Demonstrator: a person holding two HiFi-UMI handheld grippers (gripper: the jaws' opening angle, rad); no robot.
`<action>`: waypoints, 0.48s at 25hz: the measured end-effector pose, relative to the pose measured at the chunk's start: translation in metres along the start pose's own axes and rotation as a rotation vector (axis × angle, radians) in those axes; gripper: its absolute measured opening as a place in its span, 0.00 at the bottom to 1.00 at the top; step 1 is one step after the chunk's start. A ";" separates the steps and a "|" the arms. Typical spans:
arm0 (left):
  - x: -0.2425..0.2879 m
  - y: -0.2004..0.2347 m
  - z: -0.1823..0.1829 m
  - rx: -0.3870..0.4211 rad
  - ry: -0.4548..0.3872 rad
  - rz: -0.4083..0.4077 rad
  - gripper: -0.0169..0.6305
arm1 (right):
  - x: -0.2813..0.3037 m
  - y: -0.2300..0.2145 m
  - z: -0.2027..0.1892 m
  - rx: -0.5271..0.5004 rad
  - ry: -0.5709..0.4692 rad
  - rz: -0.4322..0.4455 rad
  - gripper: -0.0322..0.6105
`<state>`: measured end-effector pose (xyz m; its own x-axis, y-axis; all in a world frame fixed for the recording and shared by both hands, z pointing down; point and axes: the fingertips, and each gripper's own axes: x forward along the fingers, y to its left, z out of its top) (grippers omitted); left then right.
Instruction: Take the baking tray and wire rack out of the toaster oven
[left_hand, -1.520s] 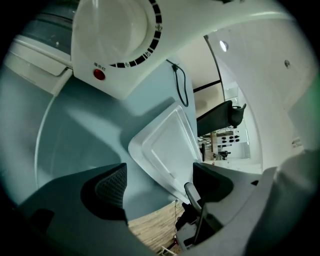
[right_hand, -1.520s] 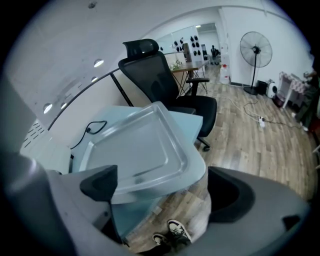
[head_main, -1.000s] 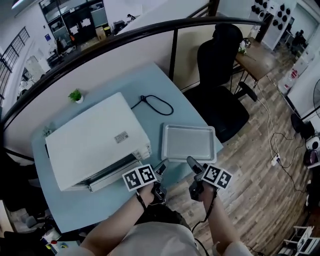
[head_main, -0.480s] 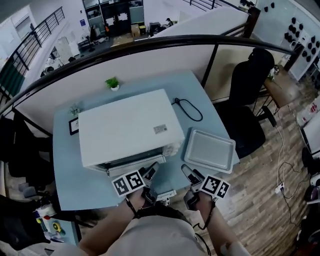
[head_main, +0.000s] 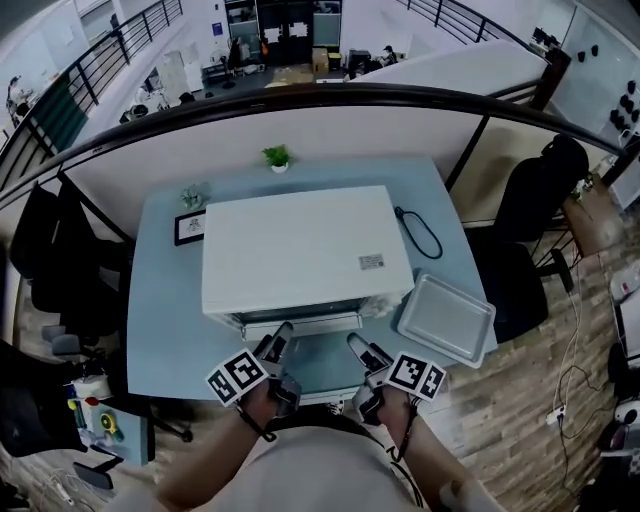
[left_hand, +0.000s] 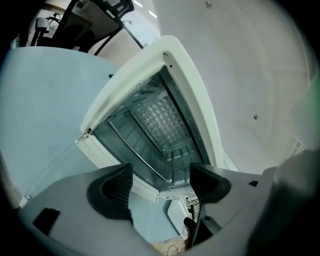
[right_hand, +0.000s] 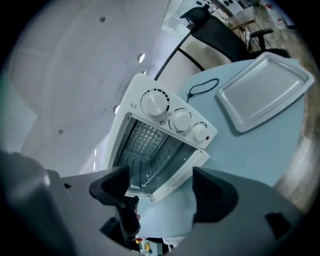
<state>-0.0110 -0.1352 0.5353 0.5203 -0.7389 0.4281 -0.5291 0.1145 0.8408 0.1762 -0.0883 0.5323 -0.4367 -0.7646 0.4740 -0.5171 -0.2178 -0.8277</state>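
Observation:
A white toaster oven (head_main: 300, 250) stands on the light blue table (head_main: 165, 330), its glass door (right_hand: 175, 170) folded down. Inside it a grid-patterned wire rack (left_hand: 162, 117) shows, also seen in the right gripper view as the wire rack (right_hand: 142, 140). The grey baking tray (head_main: 446, 318) lies flat on the table to the oven's right. My left gripper (head_main: 276, 342) and right gripper (head_main: 358, 348) hover side by side just before the oven's front. Both are open, their jaws have just been closing a little, and nothing is between them.
A black cable (head_main: 418, 230) loops on the table beside the oven. A small plant (head_main: 277, 156) and a picture frame (head_main: 189, 227) stand behind it. Black office chairs (head_main: 540, 200) stand at the right, and a dark railing runs past the table's far edge.
Both grippers have moved left, from in front of the baking tray to the oven's open front. The view has swung with them, so the oven now sits centred.

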 end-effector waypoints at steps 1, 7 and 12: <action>-0.004 0.005 0.004 -0.007 -0.011 0.007 0.58 | 0.003 0.003 -0.002 0.003 0.001 0.006 0.68; -0.013 0.029 0.024 -0.084 -0.088 0.040 0.58 | 0.017 0.003 -0.007 0.036 -0.012 -0.013 0.66; -0.005 0.045 0.036 -0.216 -0.154 0.021 0.58 | 0.041 0.000 -0.004 0.113 -0.056 0.004 0.64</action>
<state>-0.0612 -0.1502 0.5590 0.3943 -0.8252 0.4045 -0.3744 0.2577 0.8907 0.1555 -0.1171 0.5530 -0.3954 -0.7974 0.4559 -0.4279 -0.2793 -0.8596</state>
